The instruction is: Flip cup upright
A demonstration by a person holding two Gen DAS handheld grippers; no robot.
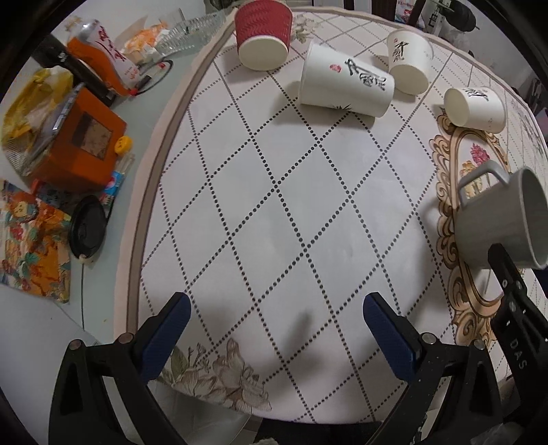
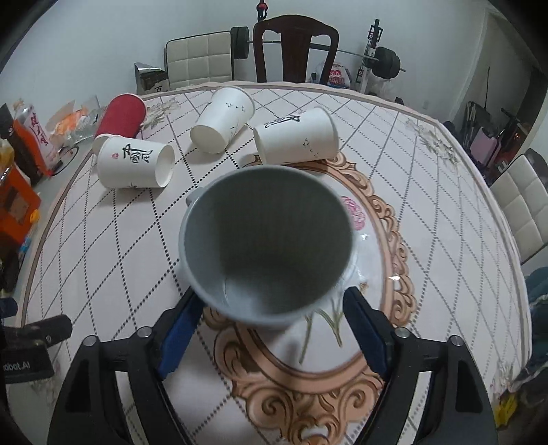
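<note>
A grey handled cup (image 2: 267, 243) is held between the blue pads of my right gripper (image 2: 270, 308), lifted off the tablecloth and tilted with its open mouth toward the camera. In the left wrist view the same grey cup (image 1: 496, 219) hangs at the right edge with the right gripper's finger on it. My left gripper (image 1: 275, 328) is open and empty over the checked tablecloth (image 1: 274, 205). Three white paper cups (image 2: 135, 162) (image 2: 222, 118) (image 2: 296, 135) and a red paper cup (image 2: 120, 116) lie on their sides at the far part of the table.
Orange boxes (image 1: 85, 147), bags, a black lid (image 1: 87, 229) and a glass dish (image 1: 191, 30) crowd the table's left side beyond the cloth. Chairs (image 2: 296, 44) and a barbell rack stand behind the table; a white chair (image 2: 524, 202) stands at the right.
</note>
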